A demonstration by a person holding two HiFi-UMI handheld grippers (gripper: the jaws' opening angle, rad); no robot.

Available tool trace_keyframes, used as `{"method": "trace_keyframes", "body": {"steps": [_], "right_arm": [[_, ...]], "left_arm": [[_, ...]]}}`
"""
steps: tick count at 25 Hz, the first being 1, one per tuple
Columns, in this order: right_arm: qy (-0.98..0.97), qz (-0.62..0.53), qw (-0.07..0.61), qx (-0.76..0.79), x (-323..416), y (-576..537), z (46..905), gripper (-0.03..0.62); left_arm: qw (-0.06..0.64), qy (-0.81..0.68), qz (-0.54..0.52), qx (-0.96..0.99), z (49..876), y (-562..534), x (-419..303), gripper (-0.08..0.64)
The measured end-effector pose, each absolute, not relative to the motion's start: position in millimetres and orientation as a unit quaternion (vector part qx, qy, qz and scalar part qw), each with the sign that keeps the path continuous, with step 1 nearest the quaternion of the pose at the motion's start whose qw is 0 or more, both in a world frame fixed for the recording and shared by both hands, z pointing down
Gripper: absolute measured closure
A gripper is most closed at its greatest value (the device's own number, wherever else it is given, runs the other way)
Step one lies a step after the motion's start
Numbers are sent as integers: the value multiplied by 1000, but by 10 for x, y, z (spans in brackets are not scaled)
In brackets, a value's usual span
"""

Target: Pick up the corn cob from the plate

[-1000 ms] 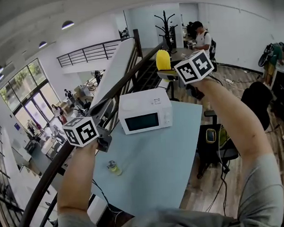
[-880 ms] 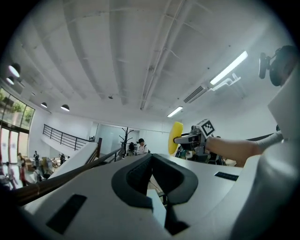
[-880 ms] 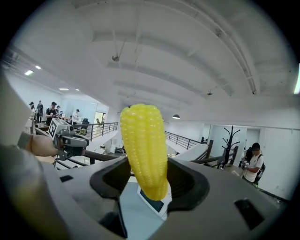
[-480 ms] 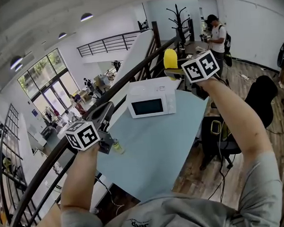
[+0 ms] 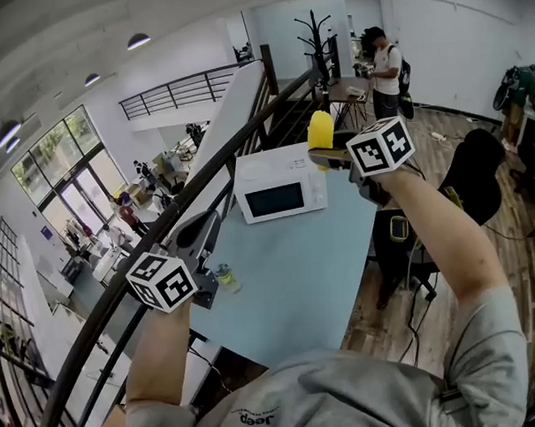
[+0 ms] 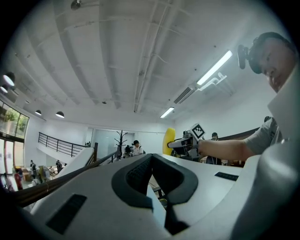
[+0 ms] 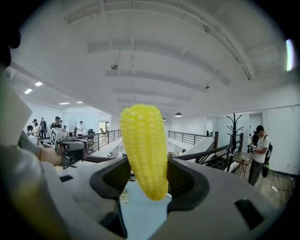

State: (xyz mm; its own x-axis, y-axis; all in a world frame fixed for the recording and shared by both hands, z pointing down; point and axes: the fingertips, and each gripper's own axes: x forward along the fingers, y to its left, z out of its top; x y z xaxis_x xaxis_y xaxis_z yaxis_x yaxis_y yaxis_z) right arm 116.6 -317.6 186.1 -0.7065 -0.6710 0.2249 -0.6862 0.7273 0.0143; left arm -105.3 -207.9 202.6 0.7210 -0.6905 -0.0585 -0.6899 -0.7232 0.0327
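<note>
The corn [image 7: 144, 150] stood upright in the right gripper [image 7: 145, 174], its jaws closed on the lower half of the cob, one on each side, the rounded tip pointing up. In the head view the corn [image 5: 319, 128] hung in the air above the far right corner of the table [image 5: 287, 260], just right of the microwave [image 5: 278, 183], touching neither. The person's right arm reached out straight from the shoulder to hold it there.

The left gripper [image 6: 151, 161] was closed and empty, its pads meeting at the tips with nothing between them. It was held out over the table's left edge, near a dark railing [image 5: 104, 313] that ran along that side. A small jar [image 5: 224, 276] stood on the table just beside that gripper's jaws. The microwave sat at the far end of the table with its door shut. Beyond the table a person [image 5: 385, 66] stood at a desk, and a dark chair [image 5: 469, 177] was on the right.
</note>
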Motion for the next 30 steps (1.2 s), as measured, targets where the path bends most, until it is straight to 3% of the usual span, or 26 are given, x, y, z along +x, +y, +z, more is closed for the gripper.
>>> {"method": "trace_keyframes", "body": {"steps": [10,15,23,30], "right_arm": [[-915,128,80,374,635,-2571,2605,342],[-917,175,76,349,314,-2198,2976,342],[-949,210,-34,234,154,-1808,3389,342],[-961,199,-37,188,9,-1482,3738,342]], "left_arm": [[4,-312,-3,950,2627,-1740,-1469,541],[43,-298,-9,953,2947,-1529,-1613,541],[85,-317,-31,944,3535,-1506,-1591,541],[109,-325,-21,939,3907,-1352,-1449,541]]}}
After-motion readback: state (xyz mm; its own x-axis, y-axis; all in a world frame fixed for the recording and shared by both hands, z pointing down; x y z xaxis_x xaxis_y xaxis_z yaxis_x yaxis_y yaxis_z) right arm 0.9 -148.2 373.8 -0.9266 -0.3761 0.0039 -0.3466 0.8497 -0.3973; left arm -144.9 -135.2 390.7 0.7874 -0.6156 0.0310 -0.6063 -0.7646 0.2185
